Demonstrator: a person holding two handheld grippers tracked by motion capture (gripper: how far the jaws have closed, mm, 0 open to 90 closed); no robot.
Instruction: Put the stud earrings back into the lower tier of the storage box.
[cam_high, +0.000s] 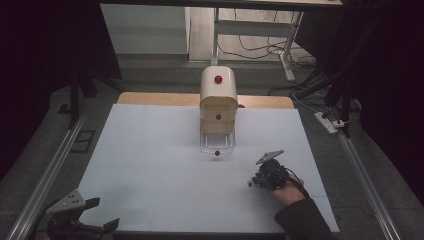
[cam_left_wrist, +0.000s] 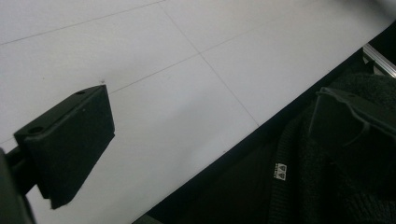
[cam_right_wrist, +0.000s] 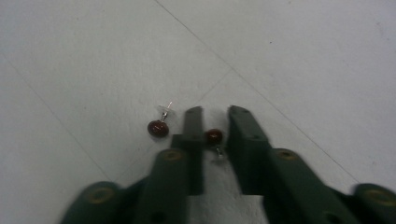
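The right claw (cam_right_wrist: 215, 122) sat low on the white desk (cam_high: 150, 165) at its near right, clamped on a small red stud earring (cam_right_wrist: 214, 136). A second earring (cam_right_wrist: 158, 128) lay just left of it. The left claw (cam_high: 100, 212) rested apart at the near-left corner.

White table (cam_high: 150, 165): small drawer cabinet (cam_high: 218, 107) at far middle; two red-headed pins (cam_right_wrist: 159, 127) near right edge.

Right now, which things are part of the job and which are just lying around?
In the job: right gripper, closed on a red pin; second red pin beside it; probably the drawer box, bottom drawer open.
Lying about: left gripper, open, holding nothing; floor cables; power strip.
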